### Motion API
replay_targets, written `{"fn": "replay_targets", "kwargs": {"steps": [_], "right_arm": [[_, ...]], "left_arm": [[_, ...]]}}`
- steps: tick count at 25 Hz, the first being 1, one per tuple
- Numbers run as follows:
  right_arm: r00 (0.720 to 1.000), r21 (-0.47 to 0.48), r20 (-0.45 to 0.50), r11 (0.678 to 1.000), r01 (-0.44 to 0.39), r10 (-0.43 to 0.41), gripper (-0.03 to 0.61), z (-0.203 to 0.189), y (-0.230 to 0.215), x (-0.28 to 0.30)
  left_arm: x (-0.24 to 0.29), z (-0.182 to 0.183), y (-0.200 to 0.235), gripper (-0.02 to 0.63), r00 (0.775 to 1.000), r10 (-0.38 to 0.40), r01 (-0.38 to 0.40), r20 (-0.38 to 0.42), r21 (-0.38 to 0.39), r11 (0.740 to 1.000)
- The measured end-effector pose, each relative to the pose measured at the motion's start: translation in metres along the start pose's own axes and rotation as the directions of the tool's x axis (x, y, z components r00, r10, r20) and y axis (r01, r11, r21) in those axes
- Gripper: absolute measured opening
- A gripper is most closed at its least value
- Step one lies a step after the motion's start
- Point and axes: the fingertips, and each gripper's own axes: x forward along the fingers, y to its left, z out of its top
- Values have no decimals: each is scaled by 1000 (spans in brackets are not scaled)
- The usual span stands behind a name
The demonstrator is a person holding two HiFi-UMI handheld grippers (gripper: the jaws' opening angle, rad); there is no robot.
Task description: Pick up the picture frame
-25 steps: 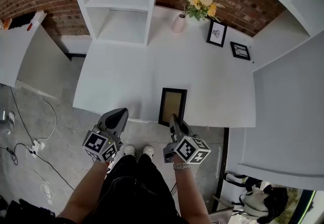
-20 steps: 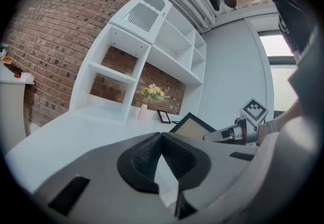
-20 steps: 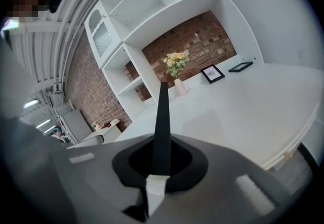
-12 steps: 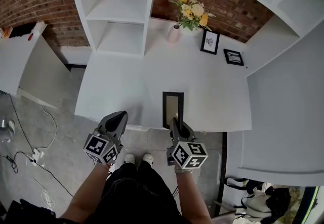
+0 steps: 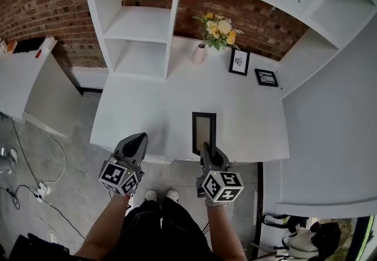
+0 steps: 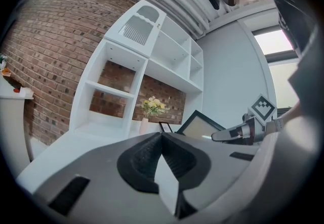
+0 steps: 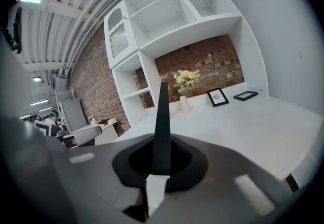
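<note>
The picture frame [image 5: 204, 131] is black with a tan inside, and my right gripper [image 5: 205, 149] is shut on its near edge. It hangs over the front edge of the white desk [image 5: 147, 106]. In the right gripper view the frame [image 7: 162, 127] stands edge-on as a thin black blade rising from between the pads. The left gripper view shows the frame [image 6: 202, 126] tilted, with the right gripper [image 6: 238, 134] holding it. My left gripper [image 5: 139, 138] is to the left of the frame, off the desk's front edge, its jaws closed on nothing [image 6: 162, 137].
At the back of the desk stand a vase of flowers [image 5: 215, 30], an upright small frame [image 5: 238, 62] and a flat small frame [image 5: 266, 78]. A white shelf unit [image 5: 141, 24] rises at the back left. A white cabinet [image 5: 35, 83] and floor cables [image 5: 35, 159] lie left.
Both grippers have risen. The picture frame has come up from the desk's front edge in the right gripper and has rolled from lying flat toward standing on edge.
</note>
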Motion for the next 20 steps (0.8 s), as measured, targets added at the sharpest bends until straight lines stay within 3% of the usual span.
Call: {"fn": "replay_targets", "kwargs": {"steps": [20], "right_arm": [[993, -59, 120, 998, 13, -6, 14, 45, 8, -18]], "left_arm": [[1, 45, -5, -12, 995, 1, -5, 100, 33, 999]]}}
